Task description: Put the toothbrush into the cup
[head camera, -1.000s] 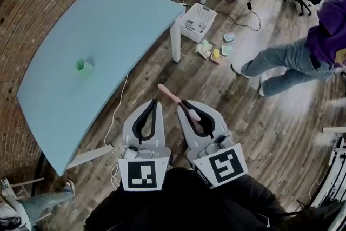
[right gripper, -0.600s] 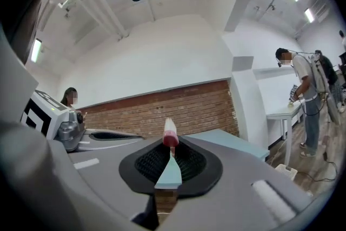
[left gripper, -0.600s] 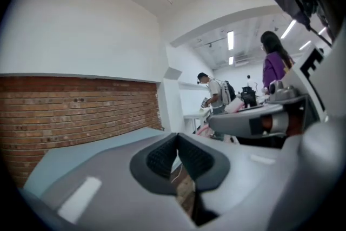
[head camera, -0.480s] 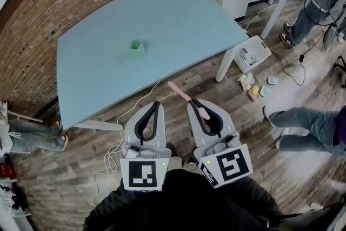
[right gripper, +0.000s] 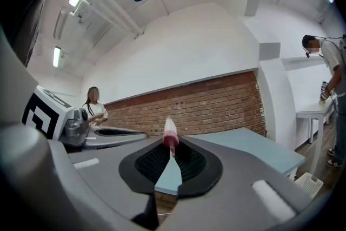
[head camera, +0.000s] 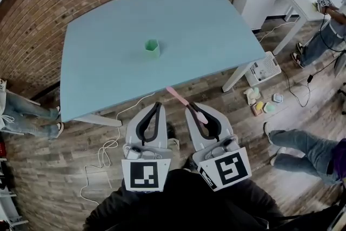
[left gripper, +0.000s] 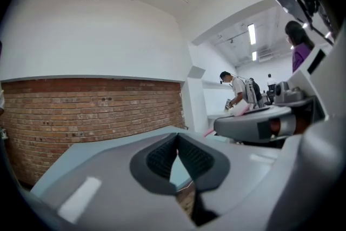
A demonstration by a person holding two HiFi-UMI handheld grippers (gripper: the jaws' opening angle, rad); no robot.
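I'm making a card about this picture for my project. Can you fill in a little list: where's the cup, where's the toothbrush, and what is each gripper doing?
cup: green, upright, alone on the blue table
toothbrush: pink, sticking out of the right gripper toward the table
right gripper: shut on the toothbrush, over the wooden floor
left gripper: jaws together, nothing in them, beside the right one
toothbrush in cup: not yet
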